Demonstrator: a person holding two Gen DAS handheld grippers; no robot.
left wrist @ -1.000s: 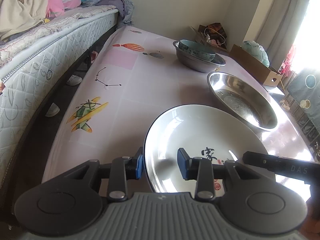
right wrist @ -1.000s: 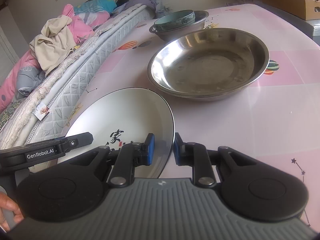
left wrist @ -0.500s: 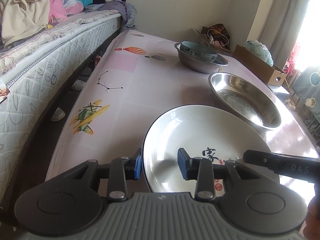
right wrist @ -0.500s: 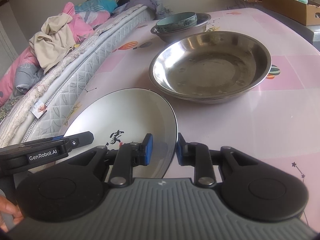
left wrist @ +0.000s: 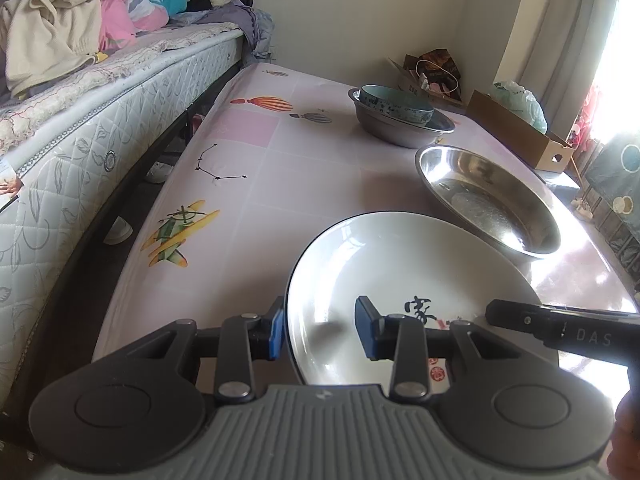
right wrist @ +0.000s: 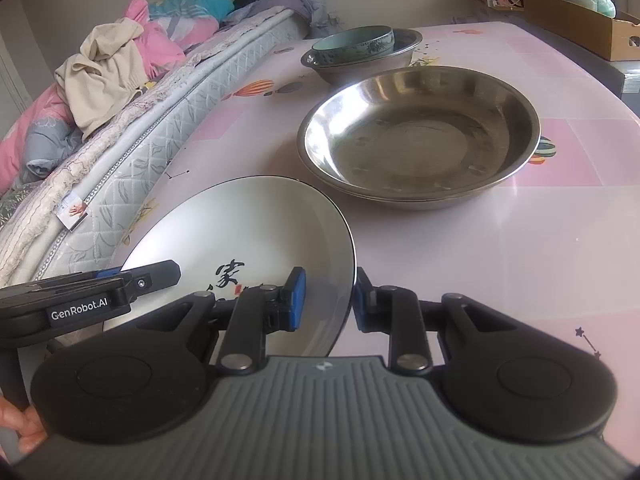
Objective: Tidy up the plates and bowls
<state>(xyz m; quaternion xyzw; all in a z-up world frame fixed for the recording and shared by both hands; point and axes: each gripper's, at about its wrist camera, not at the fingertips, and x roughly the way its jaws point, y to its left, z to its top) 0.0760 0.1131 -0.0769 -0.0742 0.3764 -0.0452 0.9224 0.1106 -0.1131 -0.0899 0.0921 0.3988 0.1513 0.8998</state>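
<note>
Here, two hand-held grippers flank one white plate (left wrist: 400,264) lying on a pink patterned table (left wrist: 280,168). The left gripper (left wrist: 320,330) straddles the plate's left rim, its blue pads apart, the left one right at the rim's outer edge and the right one over the plate's face; whether either presses cannot be told. The right gripper (right wrist: 330,298) straddles the opposite rim; its jaws have just been opening, with the rim between the pads and a gap on the inner side.

Beyond the plate sit two steel basins: one wide and shallow (right wrist: 418,136), and one smaller (right wrist: 360,60) holding a single teal bowl (right wrist: 352,42).

The plate bears a black Chinese character and red seal marks. The left gripper's body reads "GenRobot.AI"; the right's reads "DAS".
</note>
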